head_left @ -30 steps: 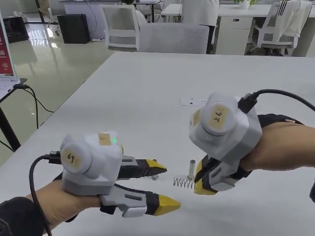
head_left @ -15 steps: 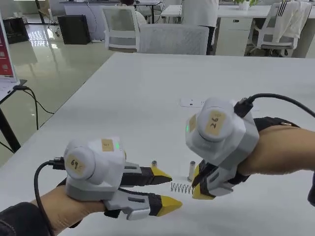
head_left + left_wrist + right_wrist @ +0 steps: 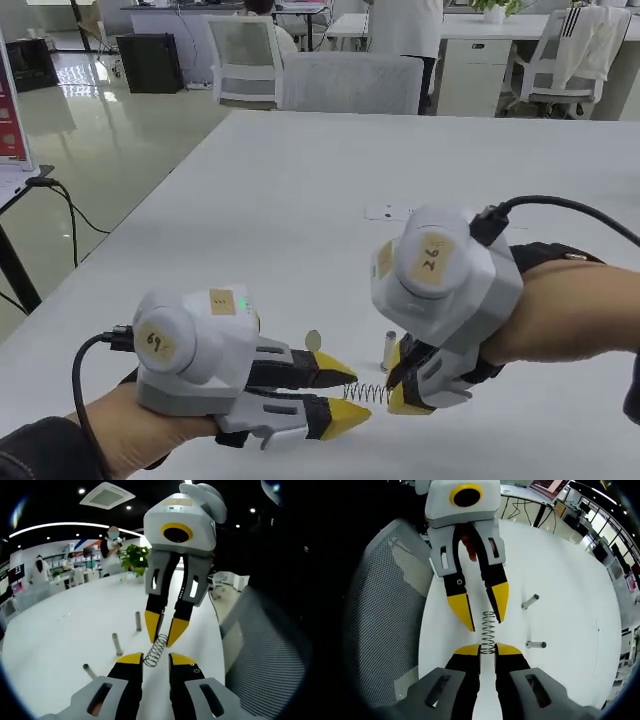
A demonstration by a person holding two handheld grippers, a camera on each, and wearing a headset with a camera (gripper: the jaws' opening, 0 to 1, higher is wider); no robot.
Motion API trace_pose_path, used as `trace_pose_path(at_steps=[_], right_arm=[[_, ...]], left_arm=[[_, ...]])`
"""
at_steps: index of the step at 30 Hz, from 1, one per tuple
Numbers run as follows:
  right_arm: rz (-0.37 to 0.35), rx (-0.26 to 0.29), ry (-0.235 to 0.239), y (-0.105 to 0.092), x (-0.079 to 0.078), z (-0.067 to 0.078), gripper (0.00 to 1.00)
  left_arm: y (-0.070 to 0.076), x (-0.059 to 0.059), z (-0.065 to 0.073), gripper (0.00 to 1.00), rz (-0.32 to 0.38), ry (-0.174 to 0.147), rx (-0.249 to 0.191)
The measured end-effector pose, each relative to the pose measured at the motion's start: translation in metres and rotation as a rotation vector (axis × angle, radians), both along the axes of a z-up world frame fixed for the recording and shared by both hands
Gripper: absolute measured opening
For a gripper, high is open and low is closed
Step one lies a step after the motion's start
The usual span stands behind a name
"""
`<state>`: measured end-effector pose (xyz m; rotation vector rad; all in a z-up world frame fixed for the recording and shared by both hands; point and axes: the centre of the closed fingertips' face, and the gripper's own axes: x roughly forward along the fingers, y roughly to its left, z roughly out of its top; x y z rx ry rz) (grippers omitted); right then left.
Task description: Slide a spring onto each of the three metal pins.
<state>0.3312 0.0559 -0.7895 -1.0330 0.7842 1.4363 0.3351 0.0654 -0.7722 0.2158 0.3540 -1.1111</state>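
A small steel spring (image 3: 488, 627) juts out from the tips of my right gripper (image 3: 488, 650), which is shut on its near end. The spring's free end lies between the yellow fingertips (image 3: 500, 600) of my left gripper (image 3: 156, 658), whose jaws are open and a little wider than the spring (image 3: 156, 650). In the head view both grippers meet low over the white table, left gripper (image 3: 345, 392) facing right gripper (image 3: 398, 385), with the spring (image 3: 365, 393) spanning them. Three short metal pins (image 3: 138, 621) (image 3: 117, 644) (image 3: 89, 670) stand bare in a row just behind.
The white table (image 3: 300, 200) stretches far ahead. A flat white power strip (image 3: 390, 209) lies on it at mid-distance. Grey office chairs (image 3: 350, 78) stand at the far edge, and cables trail from both grippers.
My left gripper has moved right to the spring and its jaws have narrowed around the free end. The right gripper has shifted slightly left, still holding the spring.
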Motion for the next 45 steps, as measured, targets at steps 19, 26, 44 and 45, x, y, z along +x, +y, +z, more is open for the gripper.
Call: trace_pose_path(at_steps=[19, 26, 44, 45], right_arm=[[0.029, -0.006, -0.006, 0.001, -0.003, 0.001, 0.07], [0.033, -0.005, -0.002, 0.001, -0.004, 0.005, 0.07], [0.042, 0.013, -0.016, 0.009, -0.009, 0.022, 0.07], [0.043, 0.015, -0.017, 0.01, -0.009, 0.023, 0.07]], left_arm=[[0.0, -0.002, -0.004, 0.05, -0.012, -0.011, 0.024], [0.001, -0.003, -0.007, 0.05, -0.021, -0.017, 0.041], [0.001, -0.003, -0.009, 0.03, -0.024, -0.012, 0.046], [0.001, -0.003, -0.009, 0.03, -0.024, -0.013, 0.046]])
